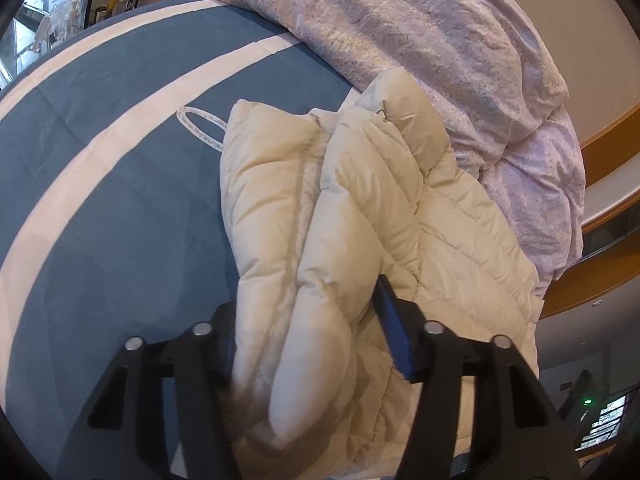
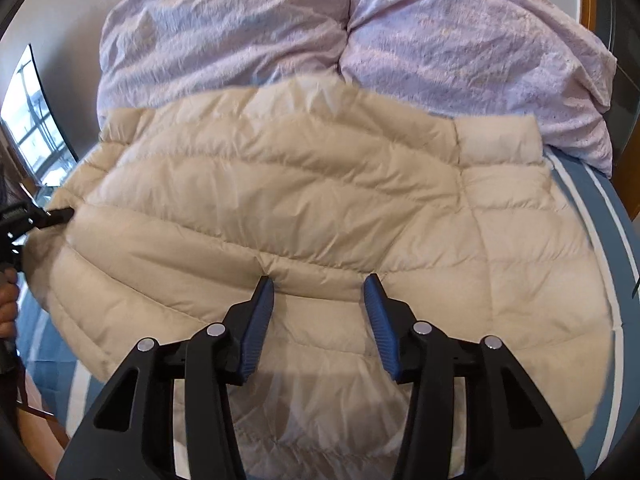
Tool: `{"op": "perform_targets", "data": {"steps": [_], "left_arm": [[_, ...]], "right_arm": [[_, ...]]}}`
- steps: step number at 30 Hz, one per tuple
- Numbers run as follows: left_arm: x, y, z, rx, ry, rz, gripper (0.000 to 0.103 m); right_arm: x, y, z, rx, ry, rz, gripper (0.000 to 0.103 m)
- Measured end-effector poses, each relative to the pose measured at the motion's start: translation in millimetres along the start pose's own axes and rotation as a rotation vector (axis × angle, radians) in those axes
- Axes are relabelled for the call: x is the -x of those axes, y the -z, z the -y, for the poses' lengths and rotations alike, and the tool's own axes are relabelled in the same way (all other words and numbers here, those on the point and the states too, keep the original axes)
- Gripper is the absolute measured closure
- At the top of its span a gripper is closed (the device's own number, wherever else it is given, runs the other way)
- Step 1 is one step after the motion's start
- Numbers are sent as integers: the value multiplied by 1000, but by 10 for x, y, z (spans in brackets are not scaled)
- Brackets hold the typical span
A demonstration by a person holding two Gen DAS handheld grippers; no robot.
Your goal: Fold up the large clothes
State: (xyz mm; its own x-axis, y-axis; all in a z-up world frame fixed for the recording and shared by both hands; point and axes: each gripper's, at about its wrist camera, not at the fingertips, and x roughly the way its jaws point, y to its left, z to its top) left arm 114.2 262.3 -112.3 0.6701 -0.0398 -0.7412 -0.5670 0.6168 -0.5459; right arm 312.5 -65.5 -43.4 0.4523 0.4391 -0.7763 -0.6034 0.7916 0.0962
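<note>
i see the cream puffer jacket spread on the bed, just in front of the lilac duvet, with its long axis running from side to side across my right view. my right gripper hangs over the near edge of the jacket, jaws open, nothing between them. my left gripper is at the left end, where a folded sleeve part lies between the half-open jaws; whether they really press it i cannot tell. i judge the left hand is nearer for the next fold, across toward the right.
</note>
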Motion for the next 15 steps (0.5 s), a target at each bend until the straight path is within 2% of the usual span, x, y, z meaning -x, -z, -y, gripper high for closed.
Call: {"op": "perform_targets", "data": {"steps": [4, 7, 15], "left_arm": [[23, -16, 36, -7, 23, 12, 71], [81, -45, 72, -11, 41, 25, 78], [280, -120, 280, -36, 83, 70, 83]], "right_arm": [[-126, 46, -80, 27, 36, -10, 54], [-168, 50, -105, 33, 51, -14, 54], [-203, 31, -92, 28, 55, -16, 54]]}}
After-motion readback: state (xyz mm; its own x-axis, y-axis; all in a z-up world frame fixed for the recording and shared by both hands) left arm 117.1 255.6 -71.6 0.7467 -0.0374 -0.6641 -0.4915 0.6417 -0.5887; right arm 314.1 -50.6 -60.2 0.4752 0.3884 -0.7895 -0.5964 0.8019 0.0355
